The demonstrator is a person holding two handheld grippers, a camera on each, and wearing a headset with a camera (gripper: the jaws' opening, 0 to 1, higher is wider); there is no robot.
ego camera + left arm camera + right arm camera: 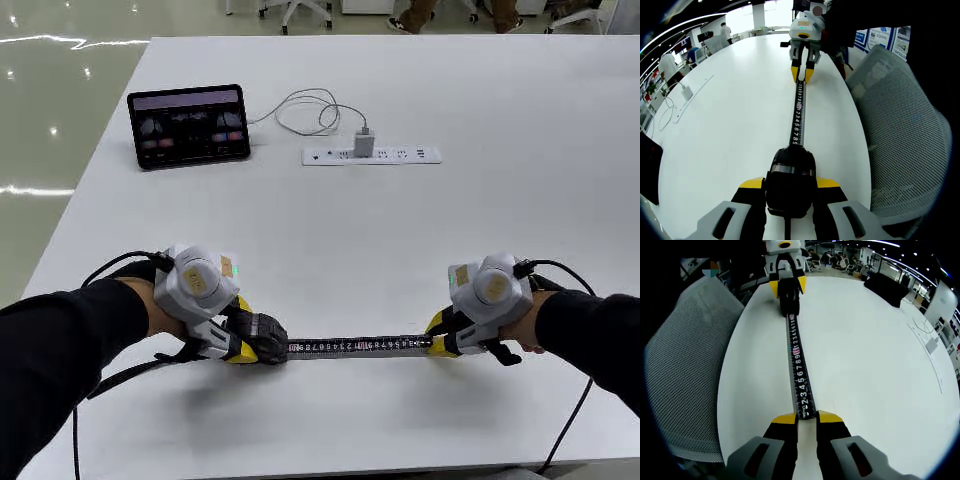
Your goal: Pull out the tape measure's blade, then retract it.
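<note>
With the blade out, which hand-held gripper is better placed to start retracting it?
Right. The right hand-held gripper pinches the blade tip and can probably feed it back; the left hand-held gripper clamps the case.

Your right gripper (807,418) has its yellow-tipped jaws closed on the end of the blade (796,360), with the numbers facing up. The blade runs straight along the white table (865,365) to the black case (789,301). Your left gripper (787,287) clamps the case between its own yellow tips. A grey mesh chair (685,375) stands beside the table's edge, at the left of your view.
</note>
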